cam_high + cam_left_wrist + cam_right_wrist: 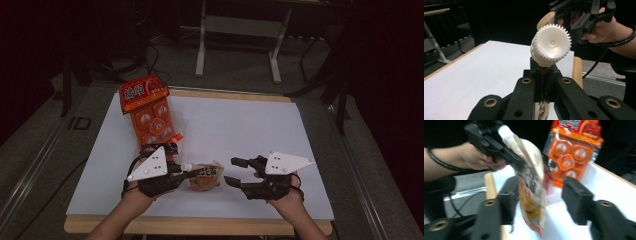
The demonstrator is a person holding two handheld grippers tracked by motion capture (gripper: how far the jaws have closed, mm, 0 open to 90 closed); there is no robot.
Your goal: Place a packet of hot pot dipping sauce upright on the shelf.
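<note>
A small spouted food pouch [205, 177] with a white ridged cap [552, 44] hangs near the table's front edge. My left gripper [182, 172] is shut on the pouch's neck just under the cap, which fills the middle of the left gripper view. My right gripper [231, 170] stands open just to the right of the pouch. In the right gripper view the pouch [532, 187] hangs between the spread black jaws, close against the left one. I cannot tell whether it touches that jaw. The left gripper [499, 145] holds the pouch from above there.
An orange multi-pack of snacks [149, 112] stands tilted at the back left of the white table sheet [240, 125]. A wooden table edge [200, 226] runs along the front. Grey frame legs [201, 45] stand on the floor beyond.
</note>
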